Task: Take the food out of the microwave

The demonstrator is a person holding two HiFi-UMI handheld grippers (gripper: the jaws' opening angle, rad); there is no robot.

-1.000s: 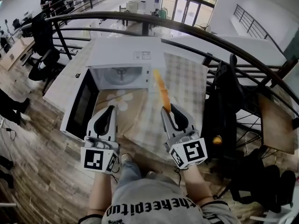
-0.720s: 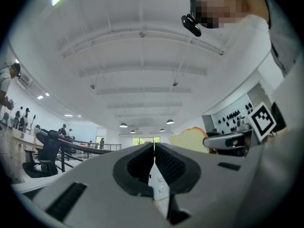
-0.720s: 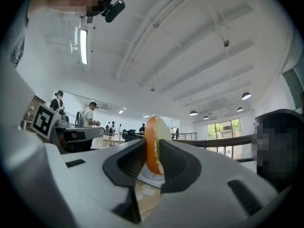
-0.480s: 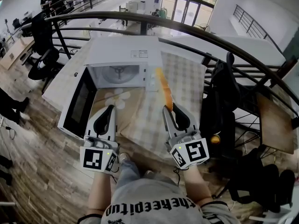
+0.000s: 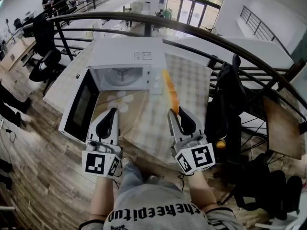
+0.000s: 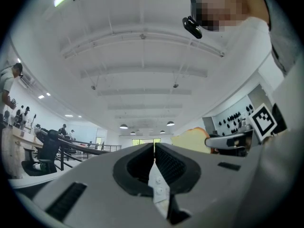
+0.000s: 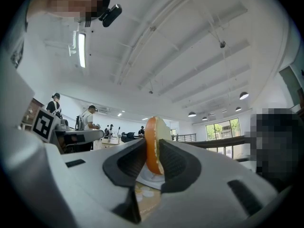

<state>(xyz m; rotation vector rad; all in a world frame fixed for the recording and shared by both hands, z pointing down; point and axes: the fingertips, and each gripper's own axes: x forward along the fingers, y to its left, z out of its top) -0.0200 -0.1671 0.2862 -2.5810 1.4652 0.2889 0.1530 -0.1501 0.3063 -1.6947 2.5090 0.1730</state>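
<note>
The right claw [image 7: 153,152] was clamped on the food [image 7: 154,129], a thin slice with an orange edge and pale face that stood on edge between the two pads and stuck out past their tips. From the head view, that right claw [image 5: 176,112] held the food [image 5: 171,92] above the checked cloth [image 5: 192,87] on the surface [image 5: 62,87], outside the microwave [image 5: 124,54] and just right of its open cavity. The left claw [image 6: 154,148] had its jaws pressed together with nothing between them; in the head view the left claw [image 5: 113,110] hovered in front of the cavity. The microwave's door [image 5: 81,107] hung wide open to the left. A dark curved railing [image 5: 201,32] ran behind the surface.
</note>
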